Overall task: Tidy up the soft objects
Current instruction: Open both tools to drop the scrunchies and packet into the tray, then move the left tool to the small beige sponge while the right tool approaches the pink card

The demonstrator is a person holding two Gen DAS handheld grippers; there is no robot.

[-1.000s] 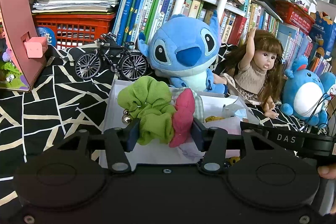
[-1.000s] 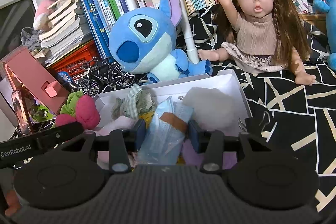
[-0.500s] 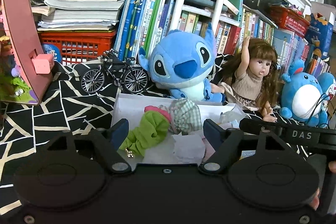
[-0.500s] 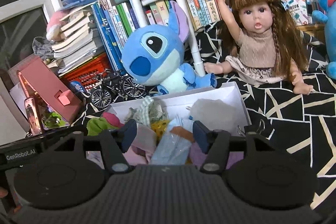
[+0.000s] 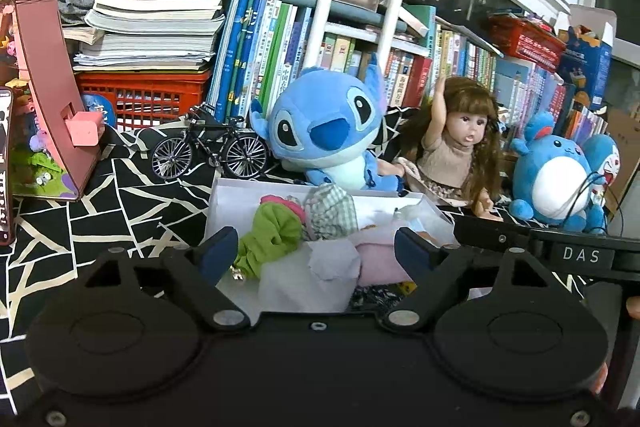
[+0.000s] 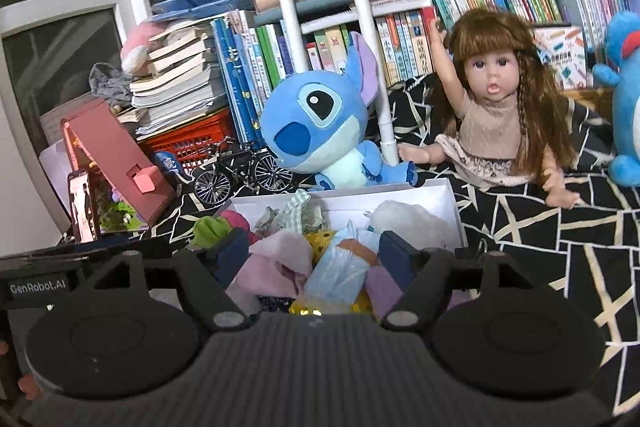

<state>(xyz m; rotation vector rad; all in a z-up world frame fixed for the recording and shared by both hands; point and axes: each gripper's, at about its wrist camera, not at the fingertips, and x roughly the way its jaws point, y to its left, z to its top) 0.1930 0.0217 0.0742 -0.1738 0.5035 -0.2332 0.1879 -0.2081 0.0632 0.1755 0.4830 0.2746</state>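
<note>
Two hand-held grippers hover over the white cardboard box (image 5: 224, 203) of soft things; the left gripper (image 5: 316, 251) is opening, its jaws clear of the green fabric scrunchie (image 5: 272, 233) lying inside; the right gripper (image 6: 312, 255) is opening too, the pale blue plastic packet (image 6: 340, 273) resting loose between its jaws.

White box (image 5: 240, 193) open from above; blue plush (image 5: 324, 131) and doll (image 5: 460, 151) crowd behind.
</note>
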